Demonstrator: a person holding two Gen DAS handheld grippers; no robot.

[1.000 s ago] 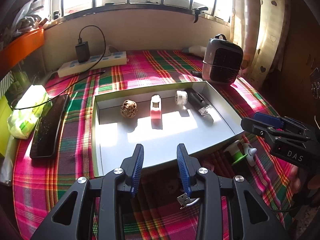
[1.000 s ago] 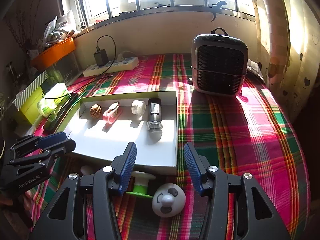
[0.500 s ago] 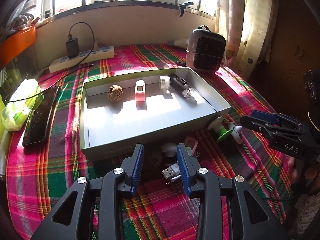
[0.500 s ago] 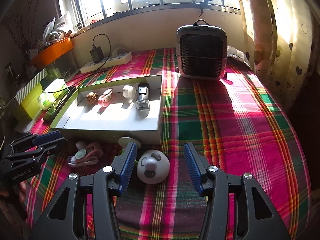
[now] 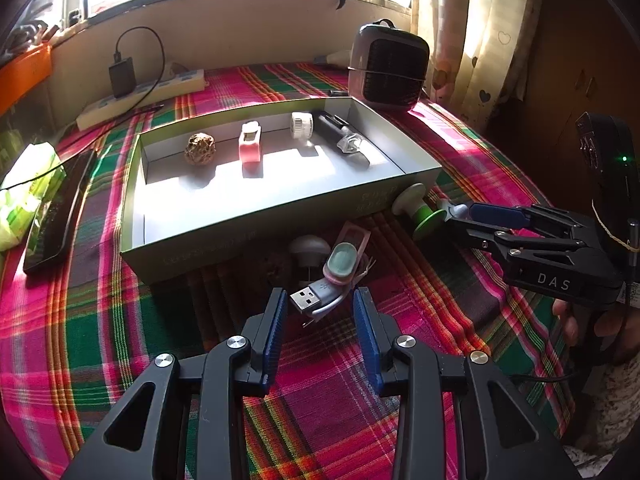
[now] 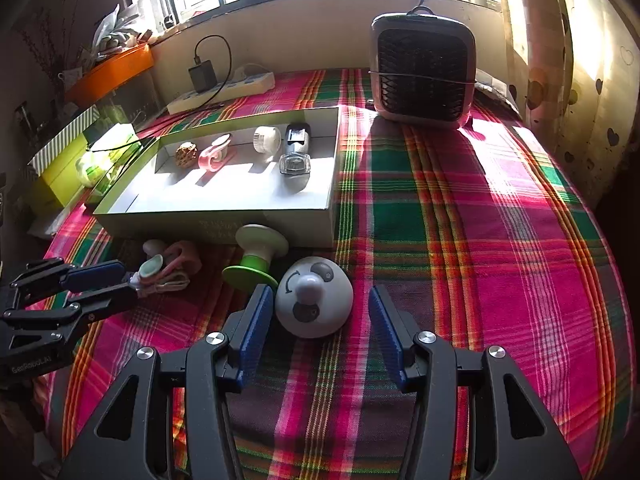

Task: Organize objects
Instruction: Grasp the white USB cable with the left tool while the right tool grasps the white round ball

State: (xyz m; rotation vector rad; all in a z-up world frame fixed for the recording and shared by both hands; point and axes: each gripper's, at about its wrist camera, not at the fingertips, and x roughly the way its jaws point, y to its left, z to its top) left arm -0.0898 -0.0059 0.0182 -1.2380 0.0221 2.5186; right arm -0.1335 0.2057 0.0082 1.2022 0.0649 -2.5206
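A shallow grey tray [image 5: 280, 204] [image 6: 216, 220] holds a brown ball [image 5: 200, 149], a pink item [image 5: 250, 148], a white cap [image 5: 301, 125] and a dark device [image 5: 340, 136]. In front of it lie a grey USB plug [image 5: 310, 300], a pink case [image 5: 346, 256], a white mushroom-shaped piece [image 5: 308, 246], a green-and-white spool [image 6: 256, 254] and a white dome with a face [image 6: 314, 298]. My left gripper [image 5: 320, 316] is open, its fingers either side of the USB plug. My right gripper [image 6: 322, 316] is open around the dome.
A grey fan heater [image 6: 424, 72] stands at the back right. A power strip with charger [image 5: 140, 94] lies at the back. A black phone [image 5: 56, 216] and green packets [image 5: 24, 192] lie left of the tray. Curtains hang at the right.
Both grippers have pulled back toward the table's front and dropped lower. The loose items in front of the tray came into view, and now sit between the open fingers.
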